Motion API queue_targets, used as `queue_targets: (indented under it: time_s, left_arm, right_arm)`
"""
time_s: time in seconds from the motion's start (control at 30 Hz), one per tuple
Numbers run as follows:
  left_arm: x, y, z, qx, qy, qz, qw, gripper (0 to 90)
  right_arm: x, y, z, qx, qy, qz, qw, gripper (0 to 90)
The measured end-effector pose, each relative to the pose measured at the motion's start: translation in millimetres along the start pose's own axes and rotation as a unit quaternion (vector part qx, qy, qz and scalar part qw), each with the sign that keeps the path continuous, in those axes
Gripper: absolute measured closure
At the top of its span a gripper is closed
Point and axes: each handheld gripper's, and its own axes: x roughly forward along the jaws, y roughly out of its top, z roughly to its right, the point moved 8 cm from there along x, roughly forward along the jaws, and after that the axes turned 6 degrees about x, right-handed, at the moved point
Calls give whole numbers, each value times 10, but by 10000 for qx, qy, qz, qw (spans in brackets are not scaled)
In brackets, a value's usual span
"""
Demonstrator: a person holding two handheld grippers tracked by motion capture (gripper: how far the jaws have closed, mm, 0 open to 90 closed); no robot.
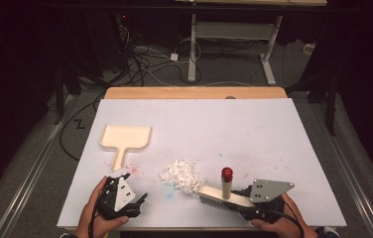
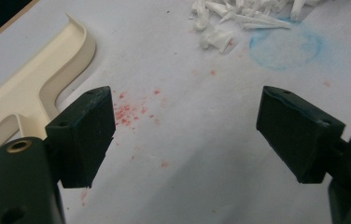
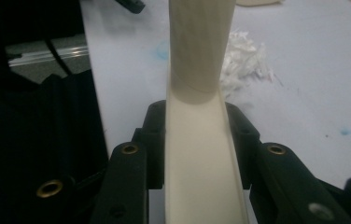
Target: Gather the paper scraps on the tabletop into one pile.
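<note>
Two light, stiff plastic tools serve us: the dustpan (image 1: pixel 125 137) lying far left, best taken by its handle near our wide-open, empty left gripper (image 1: pixel 125 194), and the brush (image 1: pixel 222 197), clamped in our right gripper (image 1: pixel 244 197) beside the featherweight paper scraps (image 1: pixel 182 174).

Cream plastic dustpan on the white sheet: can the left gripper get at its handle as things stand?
Probably yes. The left gripper stands open and empty, the cream plastic dustpan has its handle pointing toward it, and bare white sheet lies between.
</note>
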Motion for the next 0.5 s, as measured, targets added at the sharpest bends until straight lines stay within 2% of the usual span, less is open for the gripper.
queue_targets:
  time_s: [0.1,0.17,0.3,0.43,0.5]
  left_arm:
    - [8,1,5,6,-13,-2,10000,184]
    - [12,0,4,3,-21,-4,10000,184]
    - [18,-1,5,-13,-39,-1,10000,184]
    - [33,0,22,24,-67,-28,10000,184]
    - [31,3,26,25,-78,-18,10000,185]
  right_arm:
    - [135,37,36,-34,-11,88,10000,682]
    - [221,89,90,-117,-142,133,9997,682]
    - [360,194,163,-129,-159,223,9995,682]
    - [456,306,191,-160,-140,371,9991,682]
    - [447,348,195,-209,-178,419,9987,681]
